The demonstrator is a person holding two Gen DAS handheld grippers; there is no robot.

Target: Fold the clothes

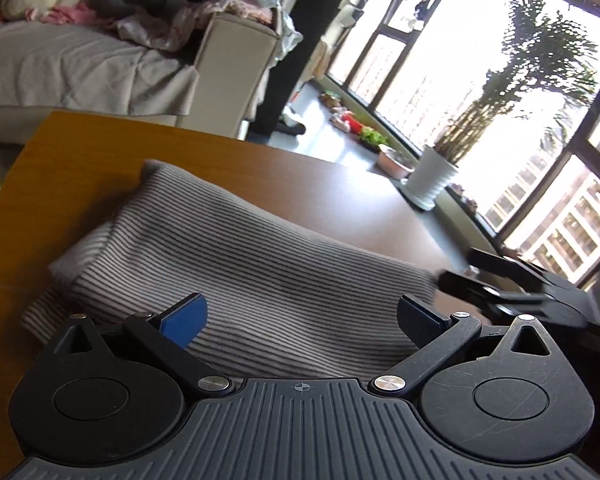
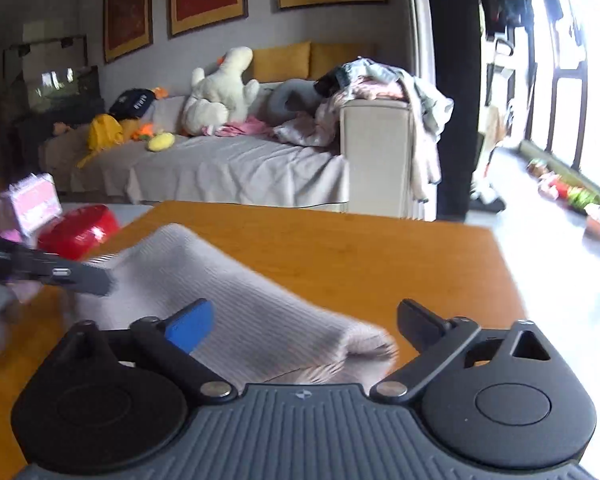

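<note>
A grey striped garment [image 1: 236, 264] lies folded into a thick bundle on the wooden table [image 1: 72, 168]. My left gripper [image 1: 302, 318] is open, its blue-padded fingers spread over the near edge of the bundle with nothing held. The right gripper [image 1: 512, 284] shows at the right of the left wrist view, beside the cloth's right end. In the right wrist view the same garment [image 2: 228, 300] lies below my right gripper [image 2: 304, 326], which is open above its near corner. The left gripper [image 2: 60, 274] reaches in from the left at the cloth's far edge.
The table [image 2: 360, 252] has bare wood to the right and beyond the garment. A red container [image 2: 80, 232] and a pink box [image 2: 32, 200] stand off its left corner. A sofa [image 2: 236, 164] with toys and piled clothes lies behind. A potted plant [image 1: 436, 176] stands by the windows.
</note>
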